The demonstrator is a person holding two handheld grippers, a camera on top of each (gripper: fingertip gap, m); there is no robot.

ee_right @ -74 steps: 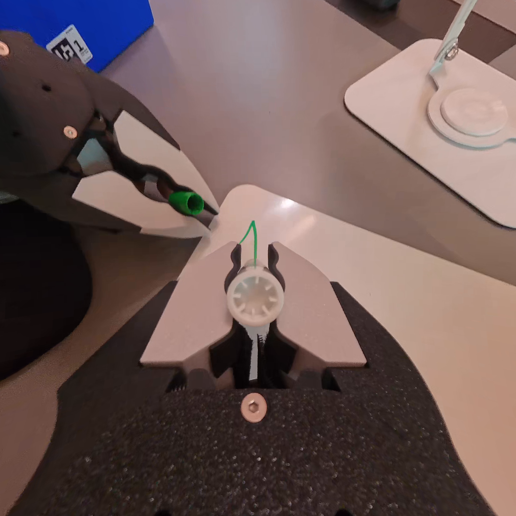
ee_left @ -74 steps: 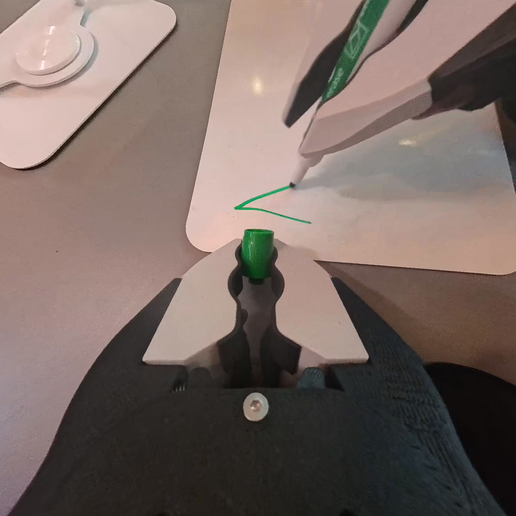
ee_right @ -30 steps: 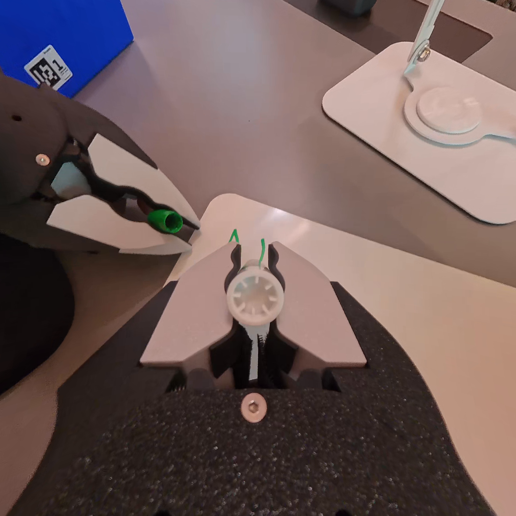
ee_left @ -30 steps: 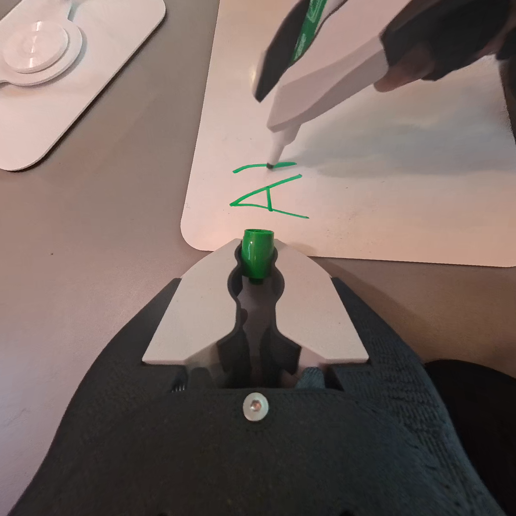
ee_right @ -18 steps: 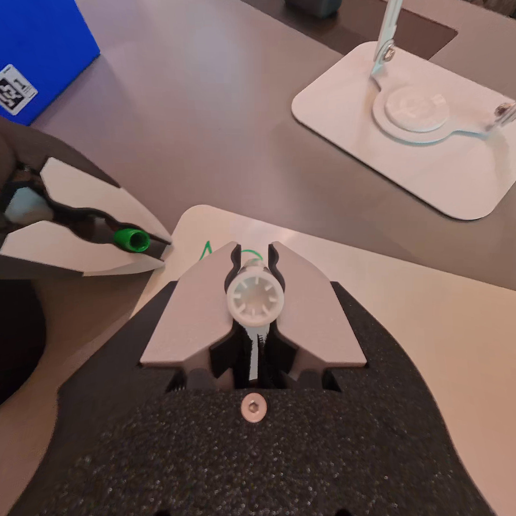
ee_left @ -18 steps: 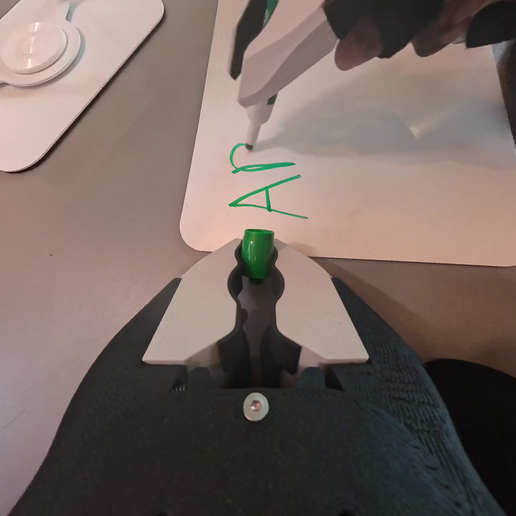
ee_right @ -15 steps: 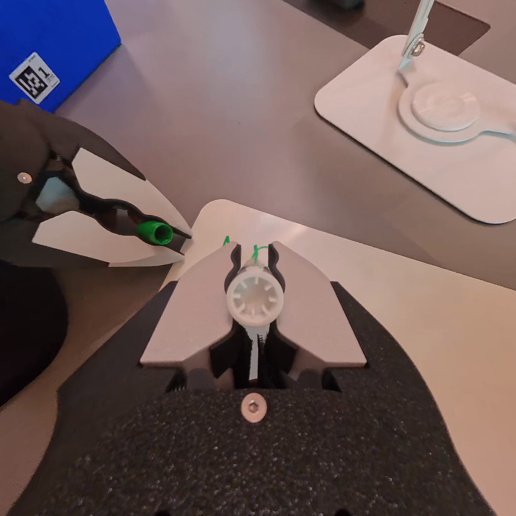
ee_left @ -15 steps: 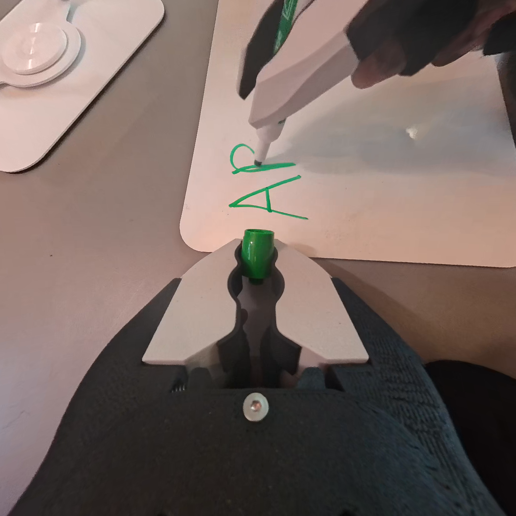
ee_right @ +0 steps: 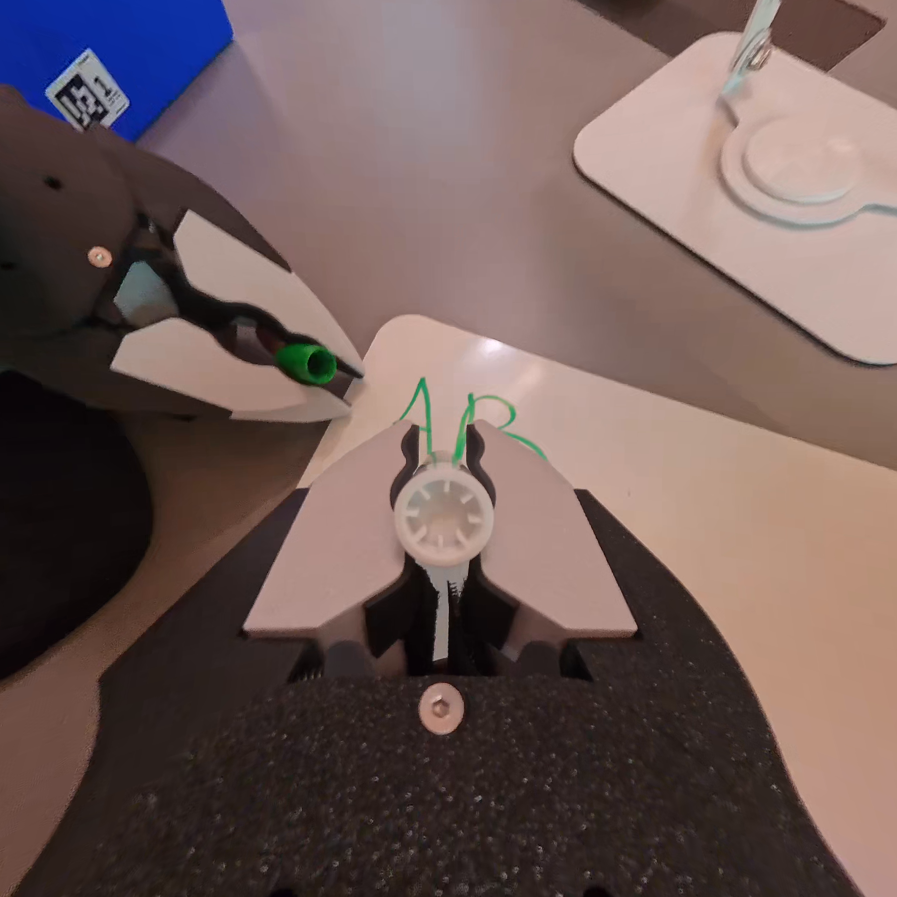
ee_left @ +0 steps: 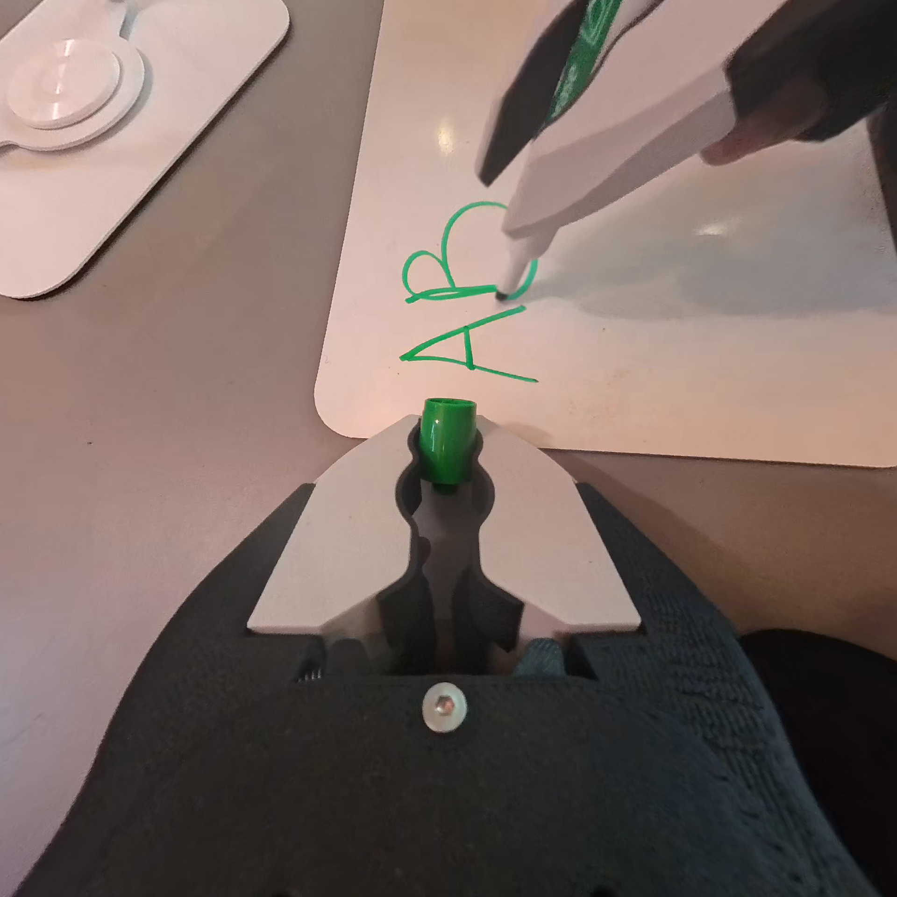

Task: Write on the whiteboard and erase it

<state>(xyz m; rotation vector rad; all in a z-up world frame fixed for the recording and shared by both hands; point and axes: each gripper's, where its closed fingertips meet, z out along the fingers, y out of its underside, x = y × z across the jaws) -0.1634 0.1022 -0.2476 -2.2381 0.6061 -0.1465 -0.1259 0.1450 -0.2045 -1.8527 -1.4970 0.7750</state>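
While its tip touches the whiteboard [ee_left: 631, 369], the marker [ee_left: 522, 252] (green-inked) tilts.

Right wrist view: marker [ee_right: 444, 522] tip hidden behind own barrel; green strokes [ee_right: 485, 412] partly covered by fingers. Whiteboard [ee_left: 679, 364] cut by right edge. Blue box [ee_right: 121, 43] cropped, possibly a bin

The whiteboard [ee_left: 679, 369] is smooth and glossy, catching light spots. The green cap [ee_left: 445, 446] is shiny plastic; the marker's [ee_right: 444, 522] white end looks like matt plastic. The fingers [ee_left: 349, 543] are smooth and matt, on a rough, grainy black body [ee_right: 437, 801] with a metal screw [ee_left: 444, 712]. The table [ee_left: 170, 388] is matt brown.
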